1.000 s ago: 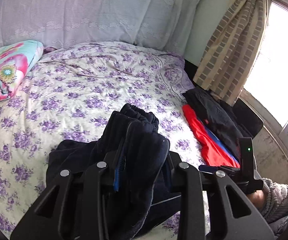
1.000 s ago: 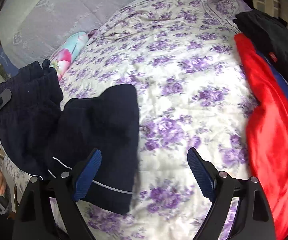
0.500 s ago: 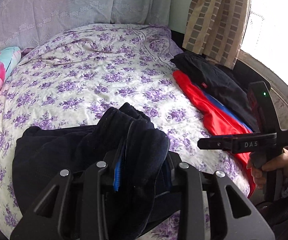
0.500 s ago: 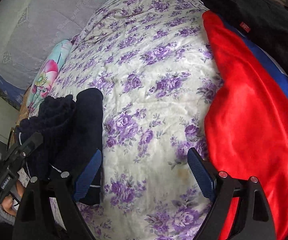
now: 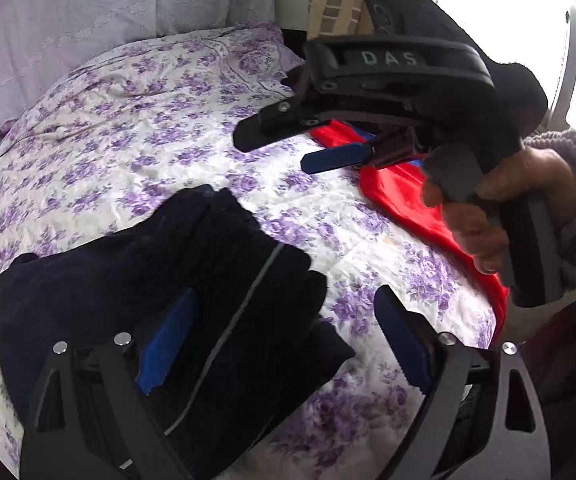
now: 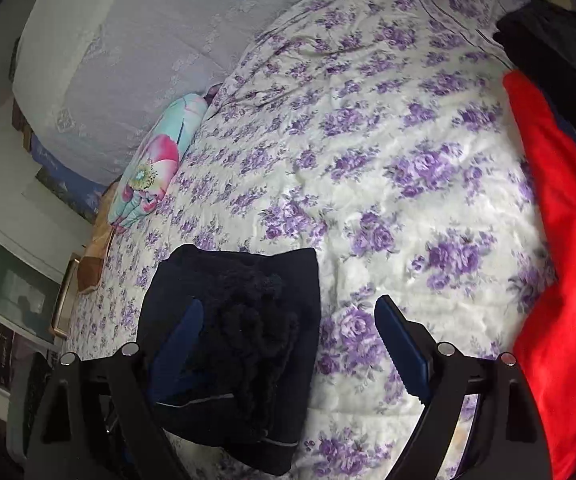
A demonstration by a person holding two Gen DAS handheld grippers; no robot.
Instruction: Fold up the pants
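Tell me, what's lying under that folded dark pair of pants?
The dark pants rest on the purple-flowered bedspread. The cloth hides whatever else might be beneath them.

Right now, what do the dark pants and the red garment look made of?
Dark pants: apparently thick, matte navy fleece or knit; fuzzy texture, with a thin pale stripe. Red garment: smooth, somewhat shiny, probably synthetic; light gleams off its folds.

My right gripper (image 6: 284, 340) hangs with fingers (image 6: 402, 346) spread wide over the flowered bed (image 6: 368, 140), the folded dark pants (image 6: 240, 344) lying under my left finger, a red garment (image 6: 560, 240) along the right edge
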